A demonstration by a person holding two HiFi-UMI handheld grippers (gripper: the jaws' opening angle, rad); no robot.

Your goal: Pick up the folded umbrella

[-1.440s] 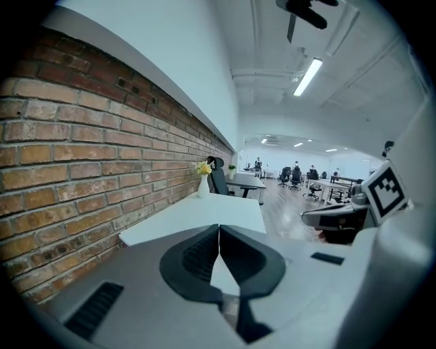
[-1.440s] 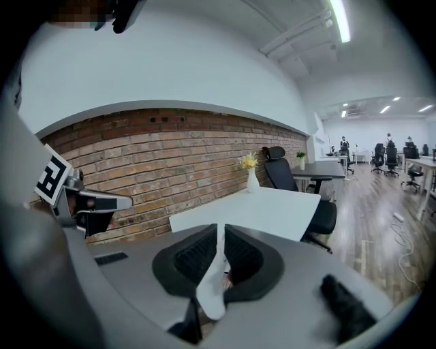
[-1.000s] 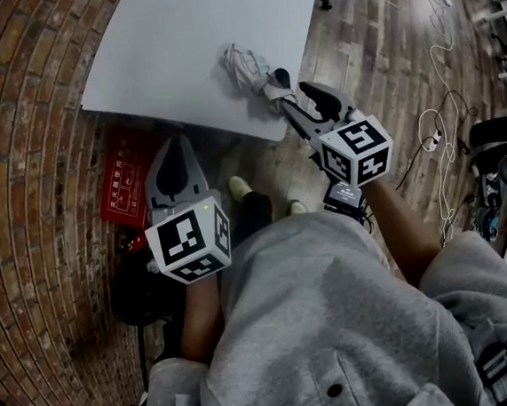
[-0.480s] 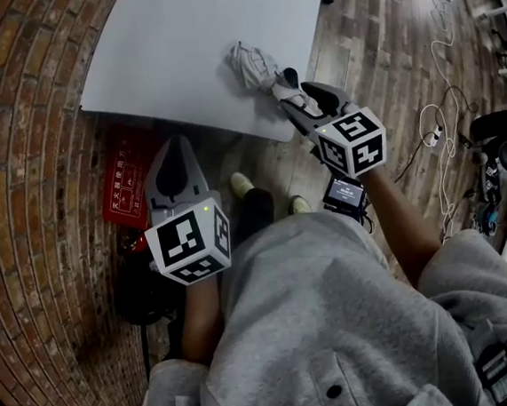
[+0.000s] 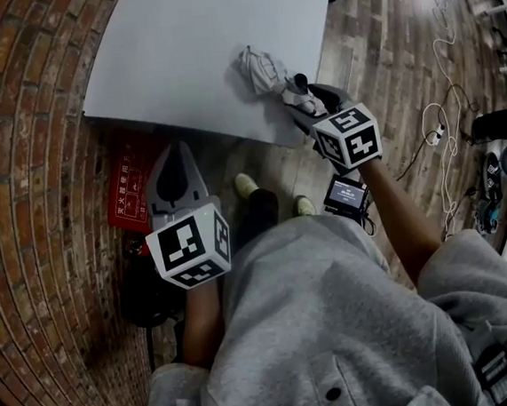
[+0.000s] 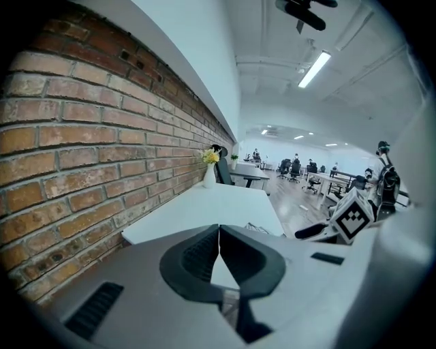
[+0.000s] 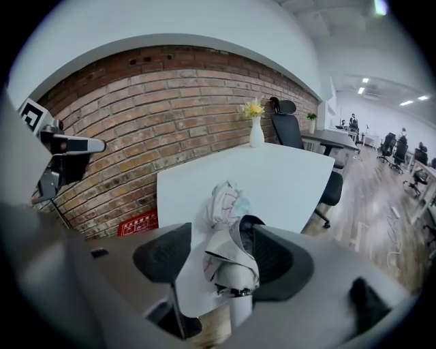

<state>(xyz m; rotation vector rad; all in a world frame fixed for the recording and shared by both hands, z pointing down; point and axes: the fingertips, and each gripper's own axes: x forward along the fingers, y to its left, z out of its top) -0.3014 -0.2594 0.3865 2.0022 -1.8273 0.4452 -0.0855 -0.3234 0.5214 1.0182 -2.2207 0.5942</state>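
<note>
Folded umbrella (image 5: pixel 263 70) lying at near right edge of white surface (image 5: pixel 185 44), its near end between fingers of right gripper (image 7: pixel 219 238), spread and just now opening, not clamping. Left gripper (image 6: pixel 219 230) near left, off surface, fingers closed together, empty.

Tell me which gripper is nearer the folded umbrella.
Right. The right gripper, jaws just opening, has the folded umbrella between them; the left gripper, shut, sits short of the table, far aside.

I see a dim head view; a ceiling strip light (image 6: pixel 314 68) glares at one o'clock in the left gripper view; fisheye bends all edges.
</note>
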